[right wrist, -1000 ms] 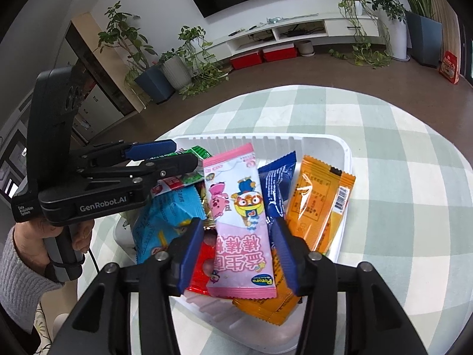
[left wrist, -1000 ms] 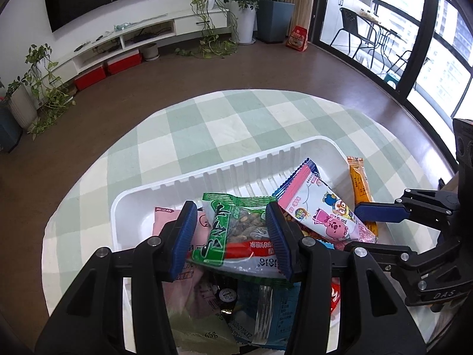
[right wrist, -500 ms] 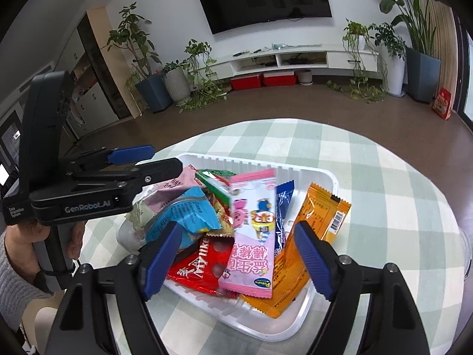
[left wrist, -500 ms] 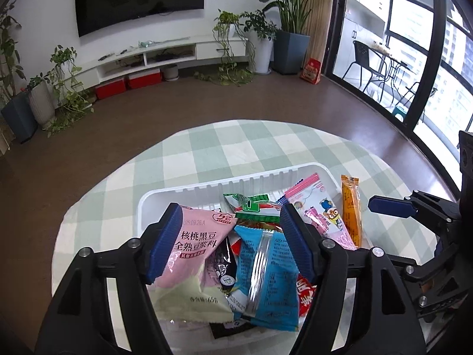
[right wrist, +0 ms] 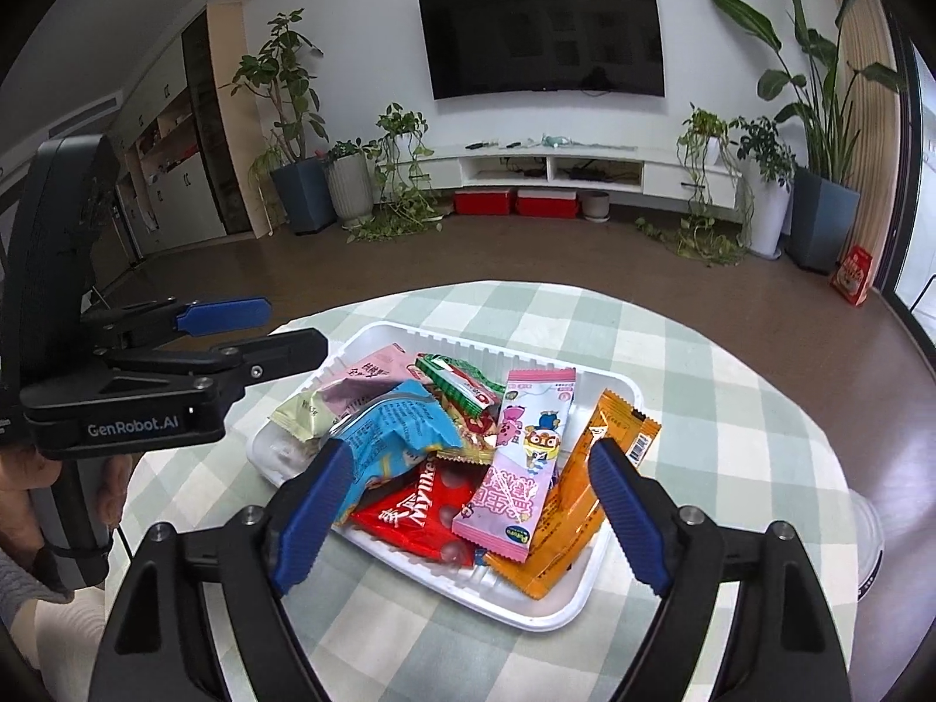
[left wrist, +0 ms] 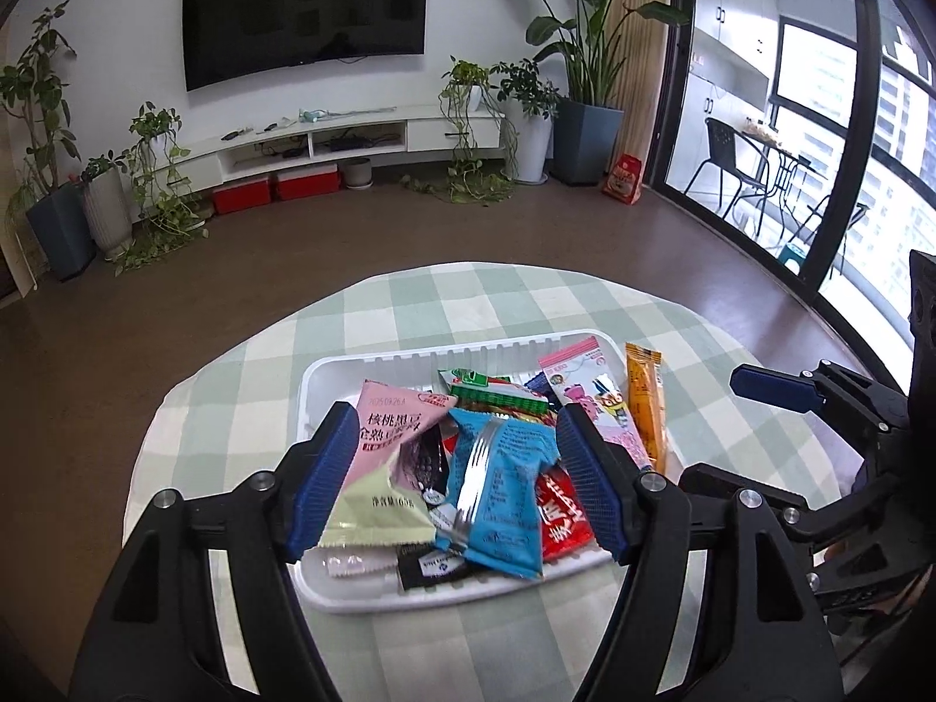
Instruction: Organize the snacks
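Both claws have pulled up and back from the snack pile since a second ago, when the left one was clamped on the green nut packet and the right one straddled the pink cartoon packet. Now the left claw (left wrist: 459,479) hangs above the near end of the white tray (left wrist: 409,594), jaws spread wide, nothing between them. The right claw (right wrist: 468,512) is likewise wide apart and holding nothing, hovering over its own side of the tray (right wrist: 556,614).

All the snacks sit in that tray on the green-and-white checked tabletop (right wrist: 731,409). The green packet (right wrist: 459,377) lies near the middle toward the far wall, partly over its neighbours. The pink cartoon packet (right wrist: 520,456) lies lengthwise, overlapping the orange packet (right wrist: 591,503), which pokes over the tray's rim. A blue packet (left wrist: 497,479) rides on top of the heap, with a red packet (right wrist: 418,512) beneath it and a pink-and-pale-green bag (left wrist: 383,468) at the left end. A black sachet (left wrist: 430,564) peeks out under the blue one.

From the right wrist view, the left claw shows side-on at the tray's left, a hand (right wrist: 35,503) gripping its handle.
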{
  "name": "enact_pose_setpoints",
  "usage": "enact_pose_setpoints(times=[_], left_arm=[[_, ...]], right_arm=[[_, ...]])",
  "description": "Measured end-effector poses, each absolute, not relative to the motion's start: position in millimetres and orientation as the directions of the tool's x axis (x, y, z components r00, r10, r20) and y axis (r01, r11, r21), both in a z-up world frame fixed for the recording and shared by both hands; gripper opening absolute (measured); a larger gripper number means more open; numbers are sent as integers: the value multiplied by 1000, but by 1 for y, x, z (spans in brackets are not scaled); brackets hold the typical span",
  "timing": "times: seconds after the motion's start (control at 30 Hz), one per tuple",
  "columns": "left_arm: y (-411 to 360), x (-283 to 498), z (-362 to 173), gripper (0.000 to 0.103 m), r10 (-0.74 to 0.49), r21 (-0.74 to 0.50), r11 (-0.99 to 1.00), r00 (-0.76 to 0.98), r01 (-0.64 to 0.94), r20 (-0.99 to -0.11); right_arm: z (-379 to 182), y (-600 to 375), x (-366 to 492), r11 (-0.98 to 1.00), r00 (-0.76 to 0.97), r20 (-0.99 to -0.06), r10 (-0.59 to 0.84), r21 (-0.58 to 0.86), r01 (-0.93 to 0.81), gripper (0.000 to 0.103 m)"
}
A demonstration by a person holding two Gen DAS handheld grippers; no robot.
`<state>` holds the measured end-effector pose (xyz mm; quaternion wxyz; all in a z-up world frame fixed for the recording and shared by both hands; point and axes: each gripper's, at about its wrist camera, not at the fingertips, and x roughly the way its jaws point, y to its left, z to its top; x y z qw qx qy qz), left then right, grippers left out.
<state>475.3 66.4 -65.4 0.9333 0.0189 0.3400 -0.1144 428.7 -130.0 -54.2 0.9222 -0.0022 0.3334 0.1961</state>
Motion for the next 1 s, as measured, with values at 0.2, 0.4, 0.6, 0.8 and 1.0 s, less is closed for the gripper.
enact_pose_setpoints(times=[0.2, 0.4, 0.6, 0.8, 1.0], left_arm=[[69, 439, -61, 68, -197, -61, 977, 755, 204, -626], [65, 402, -58, 68, -177, -56, 982, 770, 181, -613], [60, 367, -49, 69, -166, -51, 984, 793, 169, -586], [51, 333, -38, 77, -138, -25, 989, 826, 148, -547], [40, 302, -32, 79, -99, 2, 993, 841, 118, -531]], right_arm=[[-47, -129, 406, 929, 730, -594, 338, 86, -360, 88], [-42, -127, 385, 933, 753, -572, 323, 61, -354, 88], [-42, -129, 362, 942, 774, -556, 303, 49, -333, 89], [-47, -131, 342, 948, 788, -546, 286, 43, -314, 90], [-51, -132, 325, 950, 800, -529, 283, 40, -309, 92]])
